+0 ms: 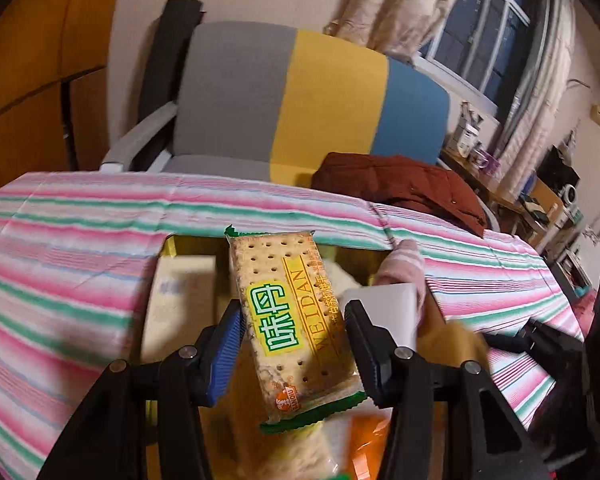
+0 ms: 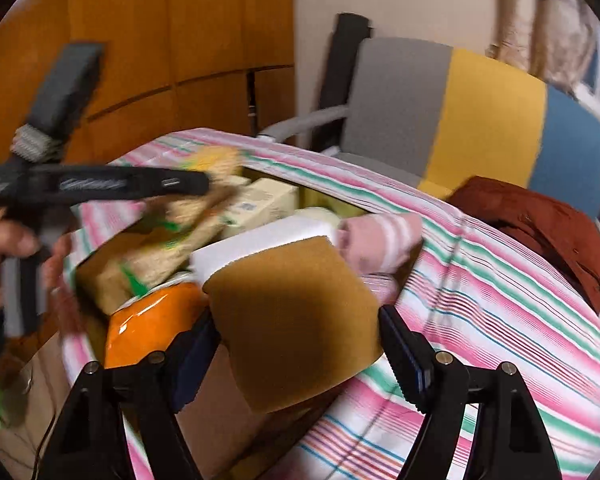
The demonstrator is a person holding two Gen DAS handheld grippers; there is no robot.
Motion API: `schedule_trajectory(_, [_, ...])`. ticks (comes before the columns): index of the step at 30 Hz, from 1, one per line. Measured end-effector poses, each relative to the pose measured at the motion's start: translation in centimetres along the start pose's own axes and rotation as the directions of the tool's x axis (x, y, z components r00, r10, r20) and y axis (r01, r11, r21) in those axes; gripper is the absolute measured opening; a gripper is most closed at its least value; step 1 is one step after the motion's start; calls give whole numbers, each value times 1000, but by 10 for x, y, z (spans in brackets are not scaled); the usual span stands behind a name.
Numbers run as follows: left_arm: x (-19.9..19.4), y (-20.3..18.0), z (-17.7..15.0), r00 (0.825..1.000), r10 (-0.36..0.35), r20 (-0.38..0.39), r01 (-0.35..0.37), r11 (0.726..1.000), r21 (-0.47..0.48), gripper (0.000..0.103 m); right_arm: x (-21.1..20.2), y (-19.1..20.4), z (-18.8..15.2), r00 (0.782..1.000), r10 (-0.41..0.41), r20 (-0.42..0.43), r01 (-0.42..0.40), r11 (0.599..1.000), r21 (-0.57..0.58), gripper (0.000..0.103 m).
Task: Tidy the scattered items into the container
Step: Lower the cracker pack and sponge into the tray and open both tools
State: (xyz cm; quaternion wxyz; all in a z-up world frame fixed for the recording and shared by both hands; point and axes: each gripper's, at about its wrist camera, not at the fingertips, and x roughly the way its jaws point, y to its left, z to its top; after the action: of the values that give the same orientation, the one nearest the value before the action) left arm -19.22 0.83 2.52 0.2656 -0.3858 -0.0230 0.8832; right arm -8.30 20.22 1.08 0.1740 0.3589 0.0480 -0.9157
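Clamped in the left claw (image 1: 294, 344), 1 cracker packet (image 1: 290, 320) tilts above the open container (image 2: 332, 194) sunk in the striped cloth (image 1: 60, 248). 1 brown sponge (image 2: 296, 320) is gripped by the right claw (image 2: 300, 354) over the container's near edge; both claws point down. Inside lie 1 pink sock (image 2: 376, 240), 1 white block (image 2: 268, 236) and 1 orange packet (image 2: 152, 320).

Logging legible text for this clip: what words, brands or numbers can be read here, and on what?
"WEIDAN": on the cracker pack in the left gripper.
Two large green Chinese characters on its yellow label, readable as "味丹".
A line of smaller Chinese print beside "WEIDAN": too blurred to read.
Round logo at the pack's lower corner: too small.
Script on the black handle in the right wrist view: blurred.
Label on the pale box: unreadable.
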Motion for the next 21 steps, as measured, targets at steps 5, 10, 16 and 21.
schedule_trajectory(5, [29, -8, 7, 994, -42, -98, 45, 999, 29, 52, 18, 7, -14, 998, 26, -48, -27, 999, -19, 78])
schedule_trajectory(10, [50, -18, 0, 985, -54, -162, 63, 997, 50, 51, 15, -1, -19, 999, 33, -37, -33, 999, 13, 79])
schedule_trajectory(16, [57, -27, -6, 988, 2, -152, 12, 996, 91, 51, 13, 1, -24, 1000, 2, -13, -2, 1000, 5, 80])
schedule_trajectory(21, [51, -31, -10, 992, 21, -125, -8, 995, 100, 49, 11, 4, -26, 999, -54, 8, 54, 999, 8, 83])
